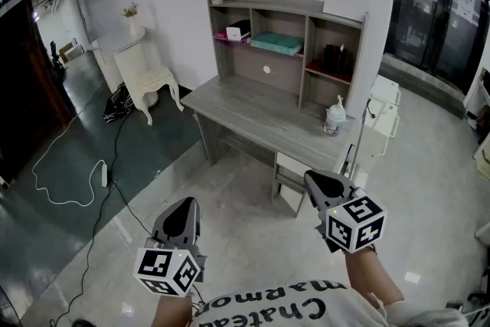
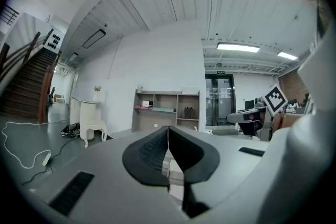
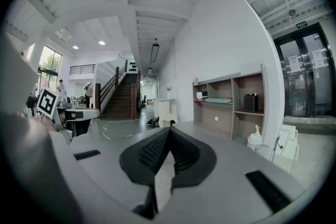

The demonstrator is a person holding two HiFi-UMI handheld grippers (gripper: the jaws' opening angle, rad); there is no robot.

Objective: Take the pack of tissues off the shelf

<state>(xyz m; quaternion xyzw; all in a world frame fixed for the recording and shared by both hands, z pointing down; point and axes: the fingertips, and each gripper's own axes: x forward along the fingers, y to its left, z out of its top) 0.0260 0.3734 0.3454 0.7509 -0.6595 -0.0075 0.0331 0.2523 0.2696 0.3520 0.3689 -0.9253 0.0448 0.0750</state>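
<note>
L gripper (image 2: 168, 129) & R gripper (image 3: 169, 130) closed, empty; flat teal pack (image 1: 276, 44), prob. tissues, on wood-grain shelf (image 1: 283, 4).

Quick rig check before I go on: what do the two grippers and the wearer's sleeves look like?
The left gripper and the right gripper match: grey bodies with black, ribbed, wedge-shaped jaw pads. Each carries a white cube with black square markers, the left cube and the right cube. The person wears a white shirt with dark lettering; no sleeve reaches the wrists.
</note>
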